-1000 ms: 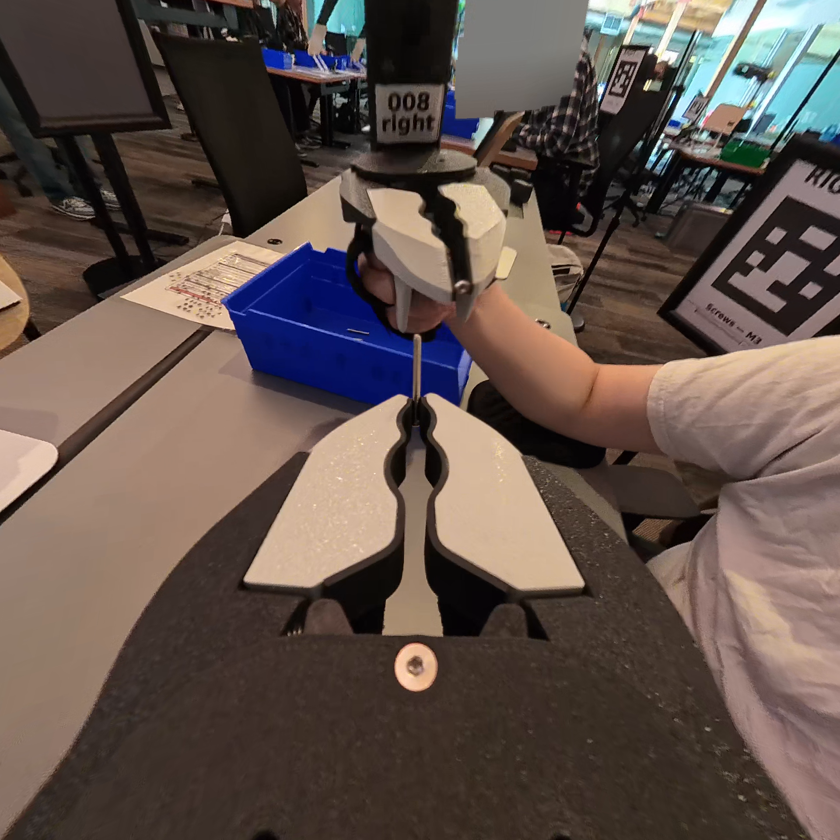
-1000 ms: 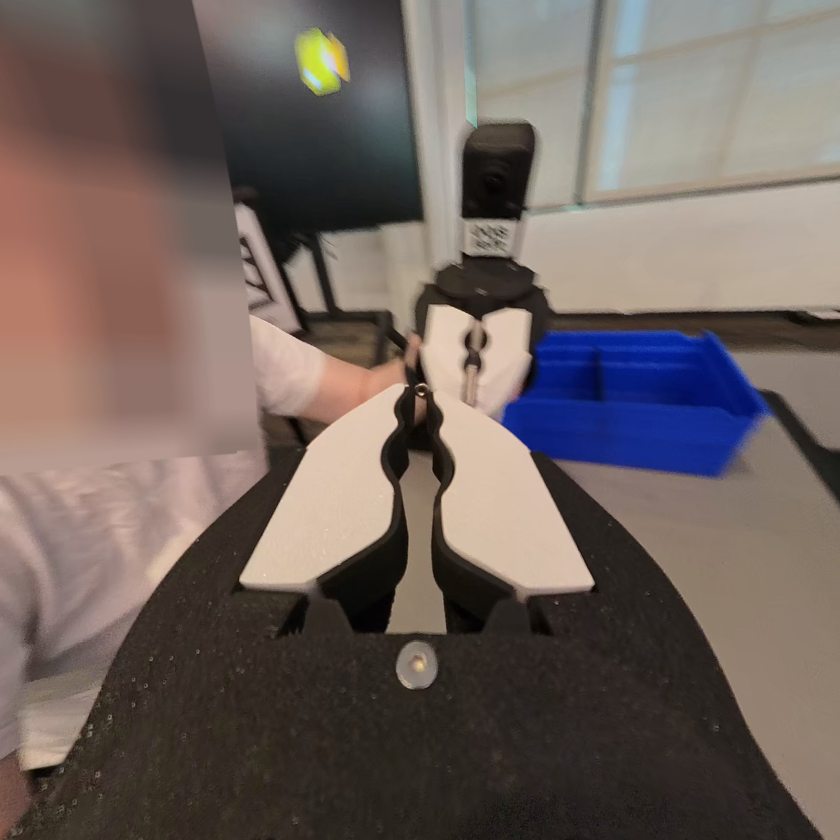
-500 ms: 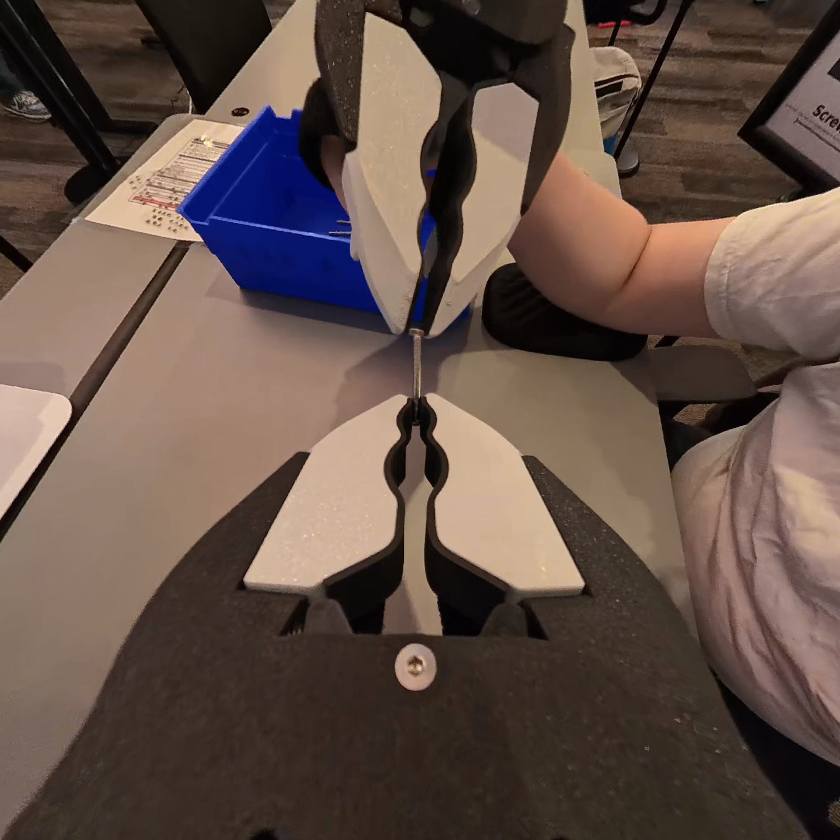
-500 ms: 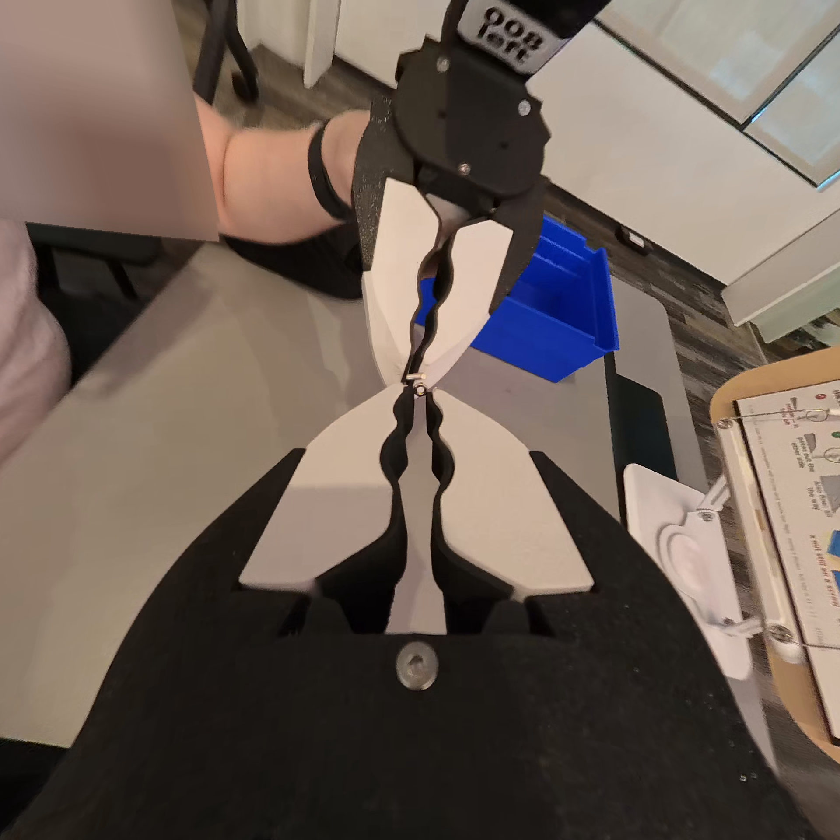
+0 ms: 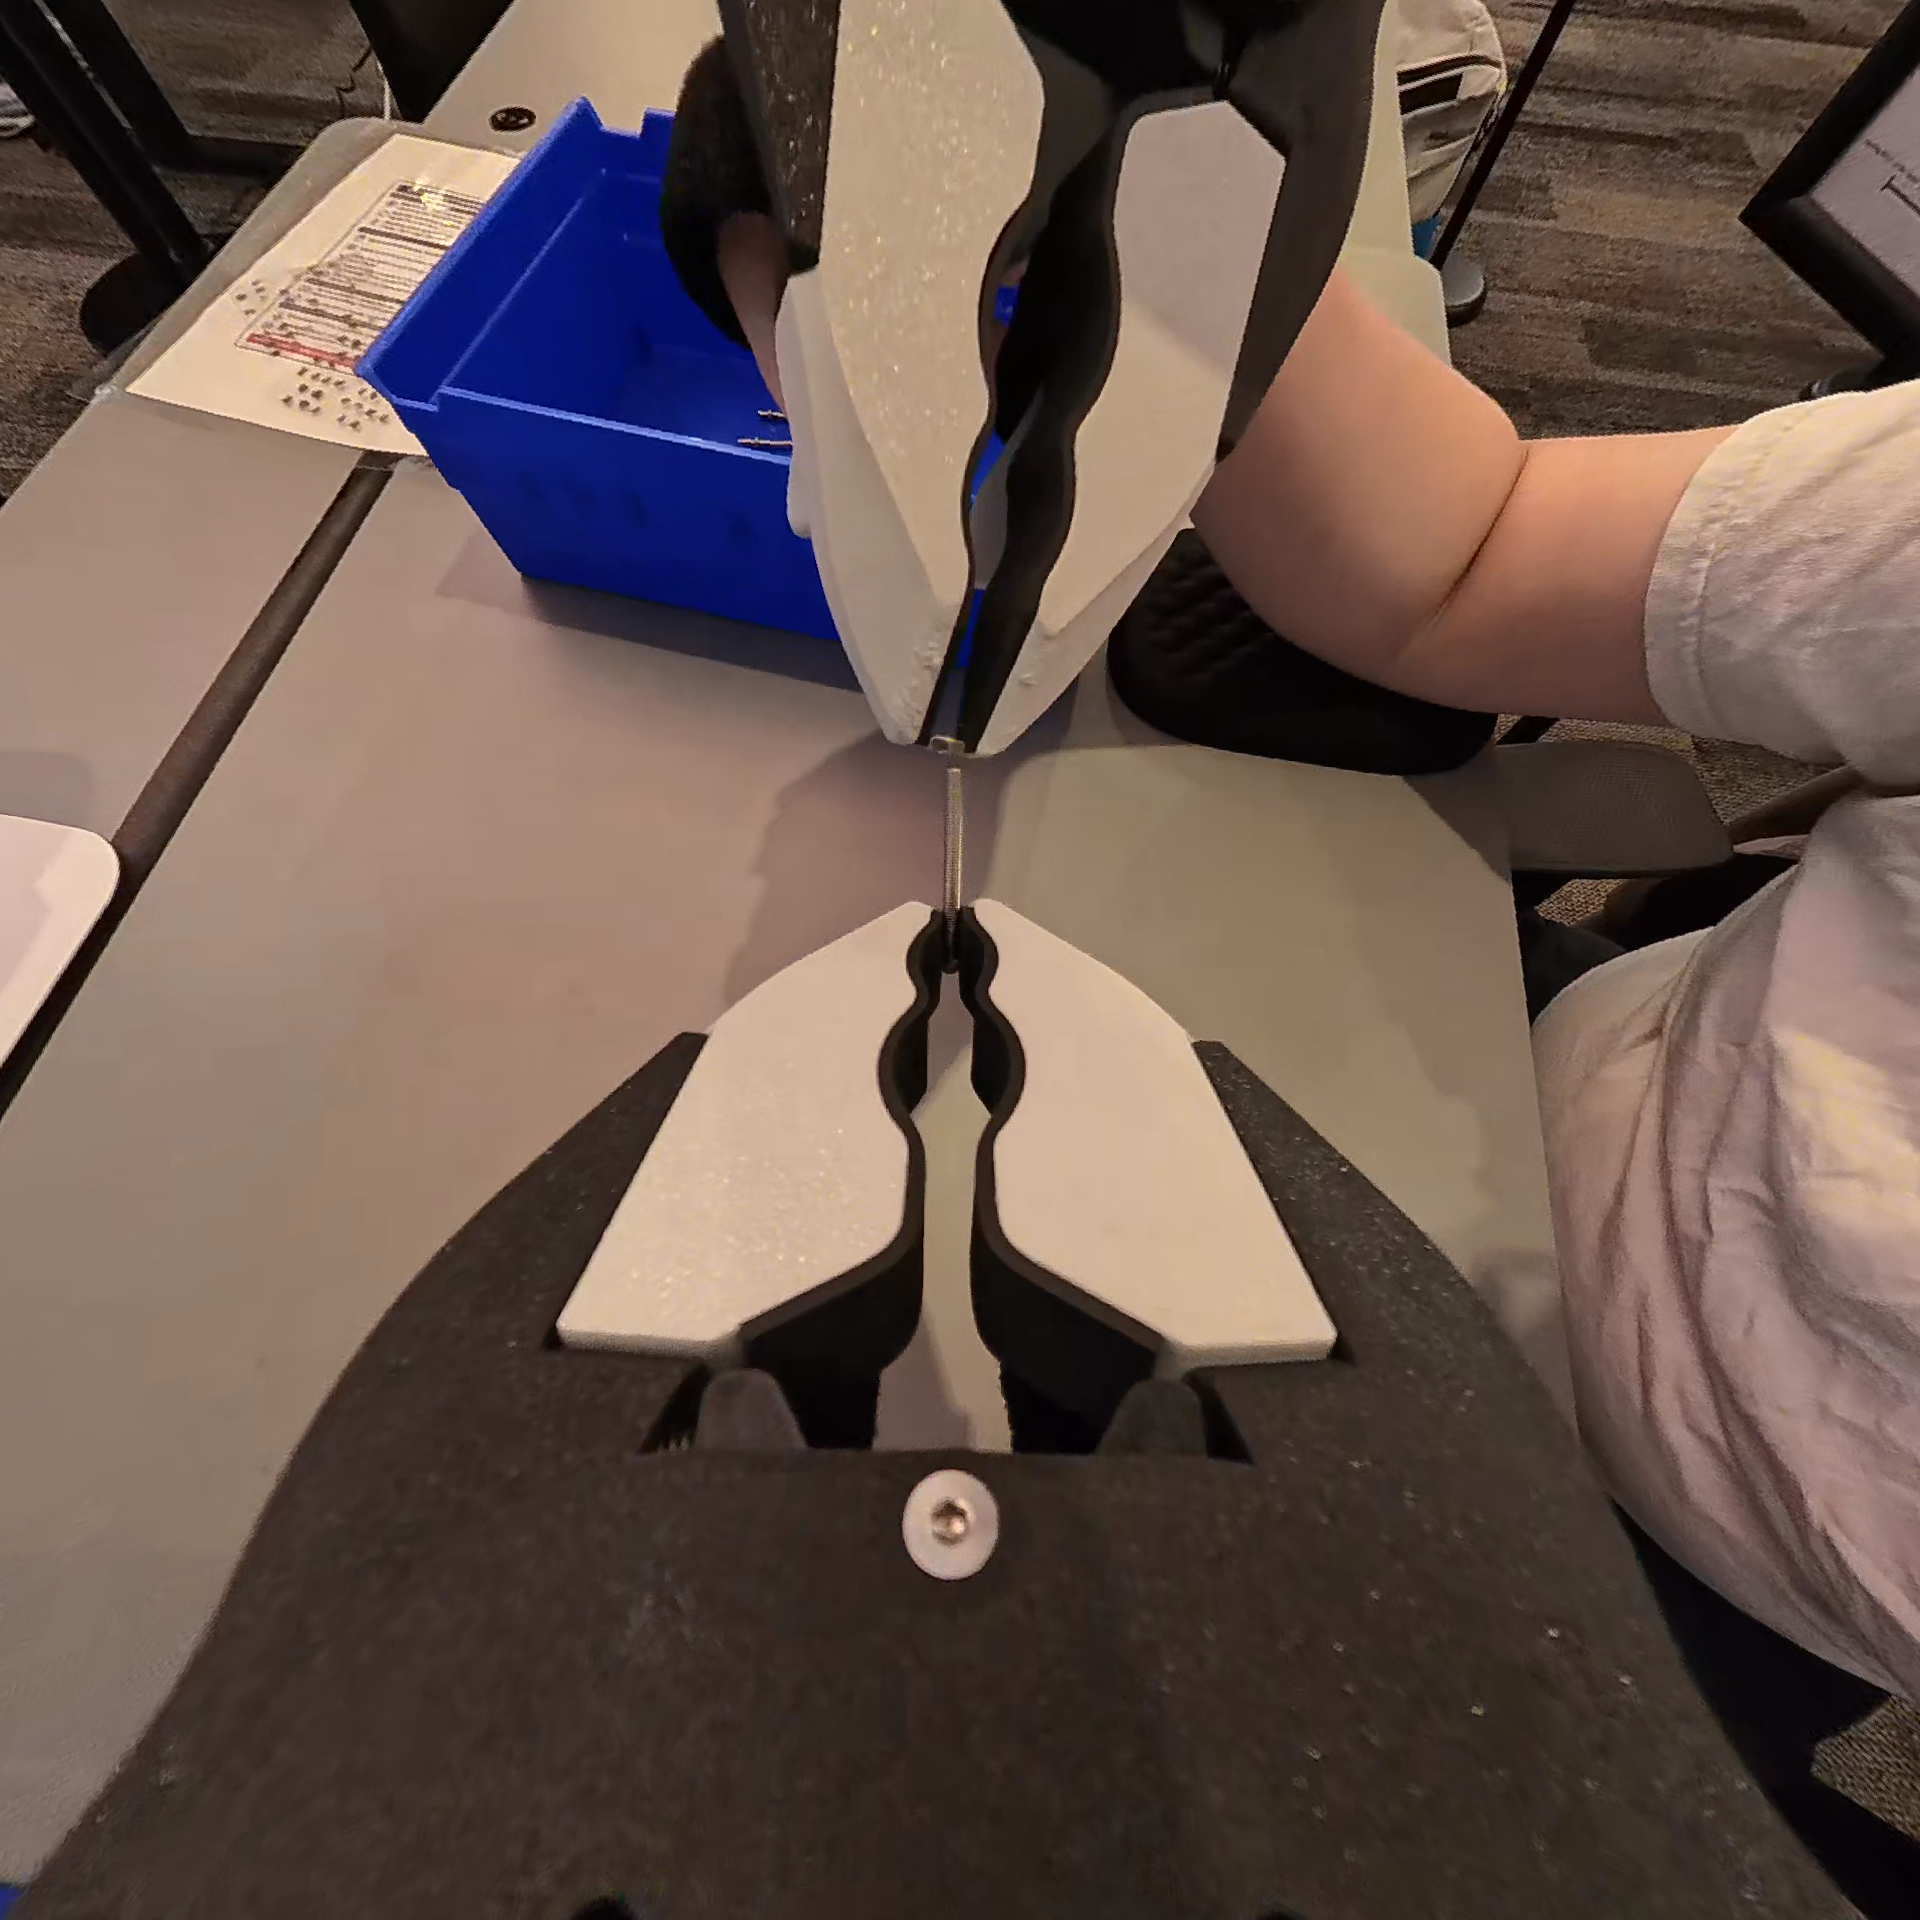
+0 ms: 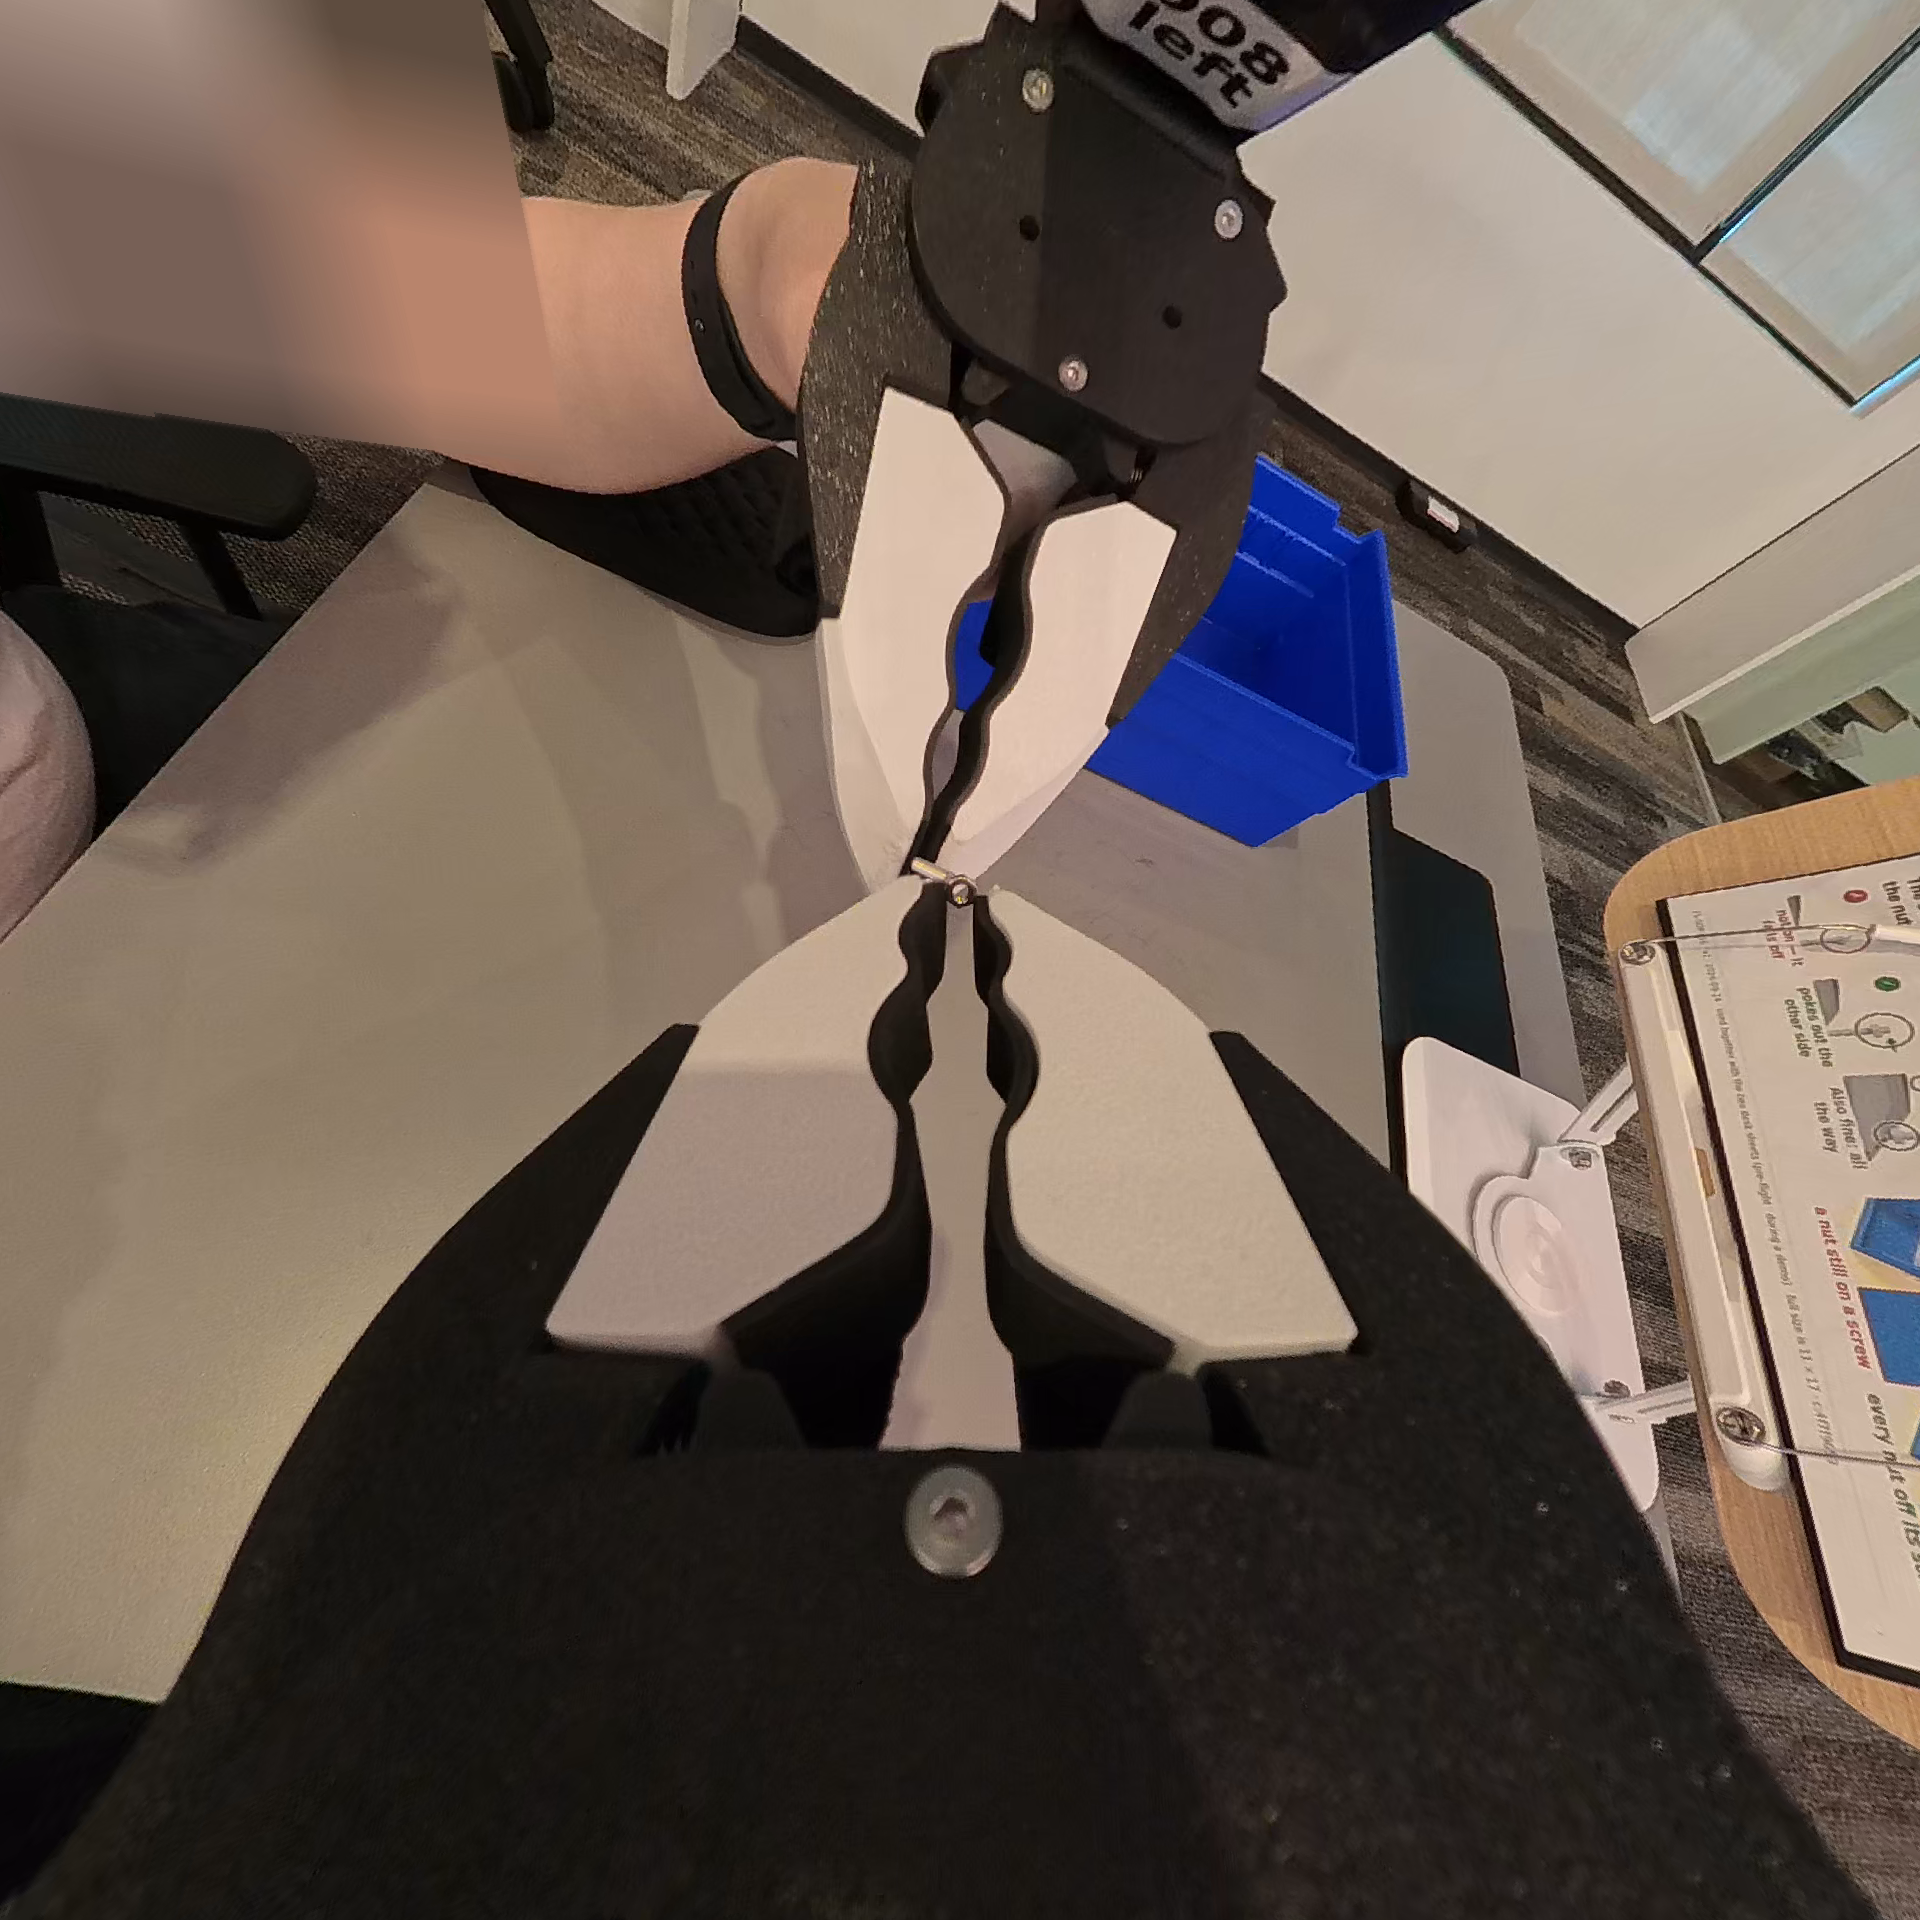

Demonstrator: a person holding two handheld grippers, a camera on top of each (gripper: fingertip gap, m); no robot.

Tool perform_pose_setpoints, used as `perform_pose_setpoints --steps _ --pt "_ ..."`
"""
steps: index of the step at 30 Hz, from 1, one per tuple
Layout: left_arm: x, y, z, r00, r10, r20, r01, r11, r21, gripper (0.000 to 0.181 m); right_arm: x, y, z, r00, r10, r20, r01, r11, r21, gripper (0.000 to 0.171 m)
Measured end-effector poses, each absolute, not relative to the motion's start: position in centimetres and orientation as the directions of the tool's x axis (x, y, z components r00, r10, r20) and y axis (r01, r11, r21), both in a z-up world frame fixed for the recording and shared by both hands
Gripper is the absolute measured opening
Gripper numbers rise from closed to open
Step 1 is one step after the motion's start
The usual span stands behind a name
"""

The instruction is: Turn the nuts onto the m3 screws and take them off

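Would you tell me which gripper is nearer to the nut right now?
Right. The right gripper pinches the nut at its fingertips; the left gripper grips the far end of the screw, whose shaft lies between it and the nut.

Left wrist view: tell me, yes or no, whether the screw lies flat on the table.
No: the screw is clamped at one end in the left gripper, held above the table.

Blue bin (image 5: 582, 436), grey table (image 5: 520, 831), white-and-black hand-held gripper (image 5: 951, 920).
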State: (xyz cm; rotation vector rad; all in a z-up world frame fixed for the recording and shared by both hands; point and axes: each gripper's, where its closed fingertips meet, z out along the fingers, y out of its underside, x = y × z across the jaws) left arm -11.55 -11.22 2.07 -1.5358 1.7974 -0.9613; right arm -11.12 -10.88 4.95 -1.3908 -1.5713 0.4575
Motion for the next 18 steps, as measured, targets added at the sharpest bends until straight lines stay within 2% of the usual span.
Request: perform_pose_setpoints --steps 11,18 --pt "-11.6 -11.3 1.1 -0.178 -0.984 0.03 -0.602 0.085 -0.794 0.002 -11.2 -11.1 3.8 0.07 0.923 0.379 0.594 0.267 -0.759 0.005" --pt "-12.2 -12.4 -1.0 -0.223 -0.971 0.081 -0.696 0.101 -0.711 0.002 -11.3 -12.1 1.5 -0.017 0.941 0.337 0.676 0.259 -0.69 0.005"
